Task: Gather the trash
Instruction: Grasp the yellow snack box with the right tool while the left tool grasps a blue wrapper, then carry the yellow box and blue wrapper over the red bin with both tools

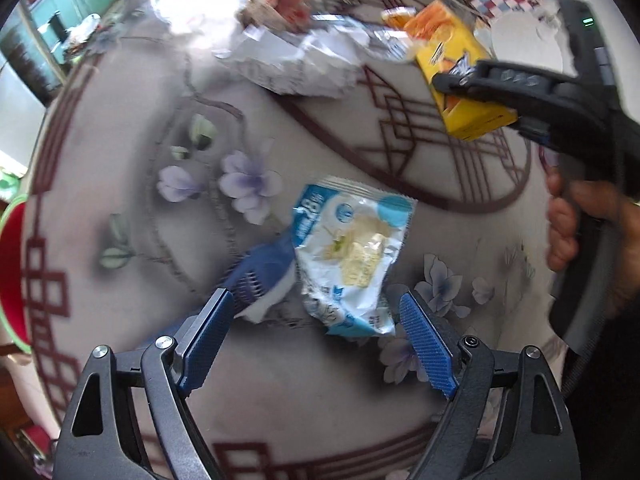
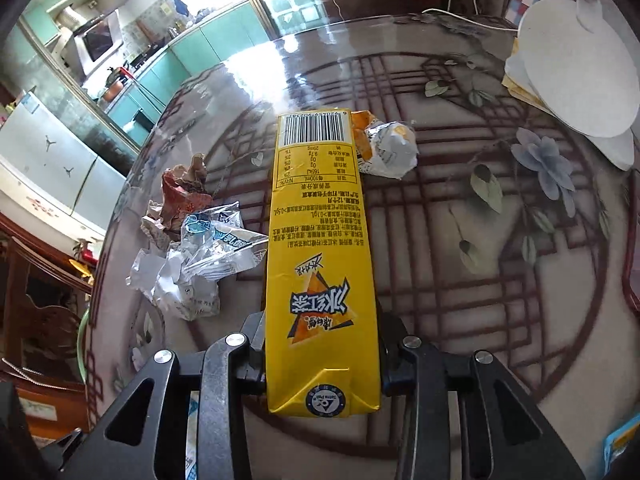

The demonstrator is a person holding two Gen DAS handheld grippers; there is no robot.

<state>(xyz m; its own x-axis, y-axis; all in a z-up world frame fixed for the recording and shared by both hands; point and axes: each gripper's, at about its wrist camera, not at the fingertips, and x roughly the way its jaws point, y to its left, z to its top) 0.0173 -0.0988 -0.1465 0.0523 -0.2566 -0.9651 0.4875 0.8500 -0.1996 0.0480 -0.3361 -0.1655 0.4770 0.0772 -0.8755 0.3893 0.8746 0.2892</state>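
The right tongs are clamped on the near end of a yellow drink carton, one pad pressing each long side; in the left wrist view the same carton sits in those tongs at the far right, with the person's hand on the grip below. Whether it has left the glass I cannot tell.

The left tongs stand wide apart, pointing steeply down at the tabletop, with a blue-and-white snack wrapper lying between and just beyond the pads, which do not touch it.

Further out, more litter waits. In the right wrist view a crumpled yellow-and-white wrapper lies just right of the carton's far end, and to its left are a heap of clear and white wrappers and, beyond it, a crushed reddish-brown packet. A red bin with a green rim shows at the left edge of the left wrist view, probably where the rubbish goes.

By my judgement the job is at an early stage: one piece gripped, one about to be, at least three left, nothing visibly binned.
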